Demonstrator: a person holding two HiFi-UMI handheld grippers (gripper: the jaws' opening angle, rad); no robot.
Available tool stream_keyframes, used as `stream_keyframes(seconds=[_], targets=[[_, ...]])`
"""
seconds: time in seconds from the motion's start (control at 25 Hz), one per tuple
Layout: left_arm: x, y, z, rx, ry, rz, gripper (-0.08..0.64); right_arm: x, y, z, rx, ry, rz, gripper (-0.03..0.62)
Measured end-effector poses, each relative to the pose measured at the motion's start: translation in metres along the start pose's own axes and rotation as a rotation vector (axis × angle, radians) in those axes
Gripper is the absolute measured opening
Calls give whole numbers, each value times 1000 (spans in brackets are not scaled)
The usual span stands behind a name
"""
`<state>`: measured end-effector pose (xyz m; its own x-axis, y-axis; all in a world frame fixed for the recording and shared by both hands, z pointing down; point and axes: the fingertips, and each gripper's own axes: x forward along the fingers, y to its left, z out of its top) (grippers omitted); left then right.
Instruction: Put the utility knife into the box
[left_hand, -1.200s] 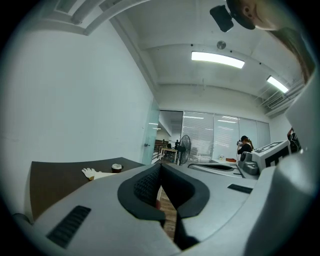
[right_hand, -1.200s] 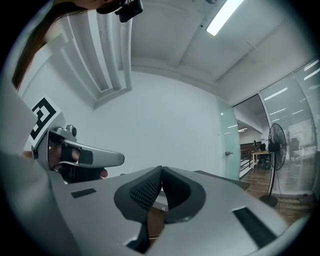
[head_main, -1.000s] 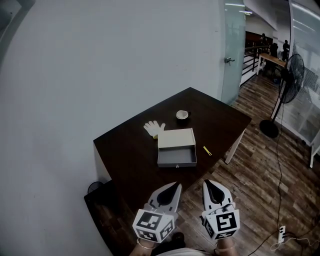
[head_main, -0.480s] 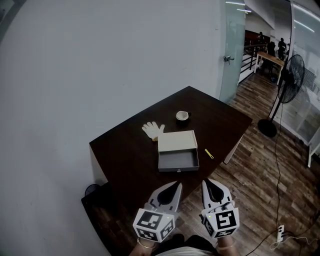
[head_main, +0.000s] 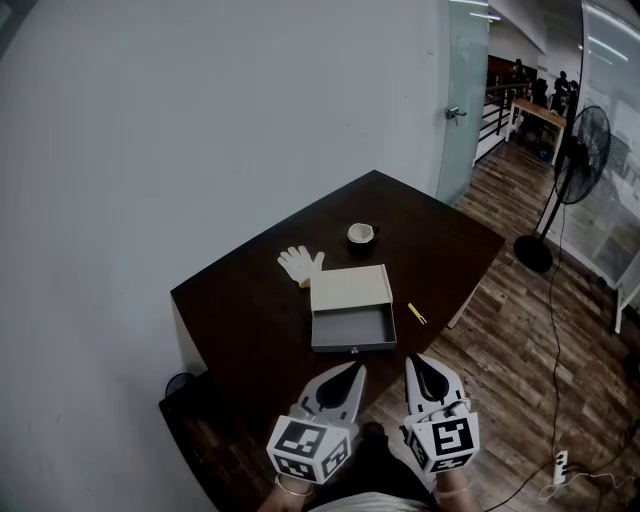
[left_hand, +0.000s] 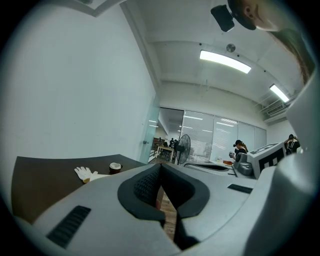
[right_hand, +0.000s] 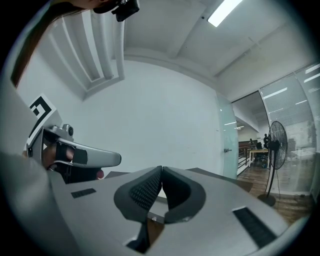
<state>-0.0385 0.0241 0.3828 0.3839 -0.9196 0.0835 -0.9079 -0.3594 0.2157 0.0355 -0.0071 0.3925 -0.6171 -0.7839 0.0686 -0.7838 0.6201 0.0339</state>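
Centrally, an open grey rectangular box (head_main: 350, 346) with a cream lid lies on the dark brown wooden surface (head_main: 250, 320). The slim yellow utility knife (head_main: 416, 313) lies just right of it, outside the box. The left gripper (head_main: 352, 368) and right gripper (head_main: 413, 362) hover at the near edge, fingers of both clenched on nothing.

Distant utility knife (head_main: 416, 313) just yellow sliver, detail unreadable; cup (head_main: 361, 234) contents indiscernible.
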Motion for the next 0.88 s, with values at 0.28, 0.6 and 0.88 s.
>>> stream_keyframes(seconds=[0.28,0.6,0.88], targets=[[34,19,6,2,1,8,17,34,-25,-2,6,8,-7,8],[74,42,11,-2,6,16,17,73,-53,-12,3,38,-7,11],[108,52,14,3,12,6,17,101,-77,-15,-2,56,-11,15]])
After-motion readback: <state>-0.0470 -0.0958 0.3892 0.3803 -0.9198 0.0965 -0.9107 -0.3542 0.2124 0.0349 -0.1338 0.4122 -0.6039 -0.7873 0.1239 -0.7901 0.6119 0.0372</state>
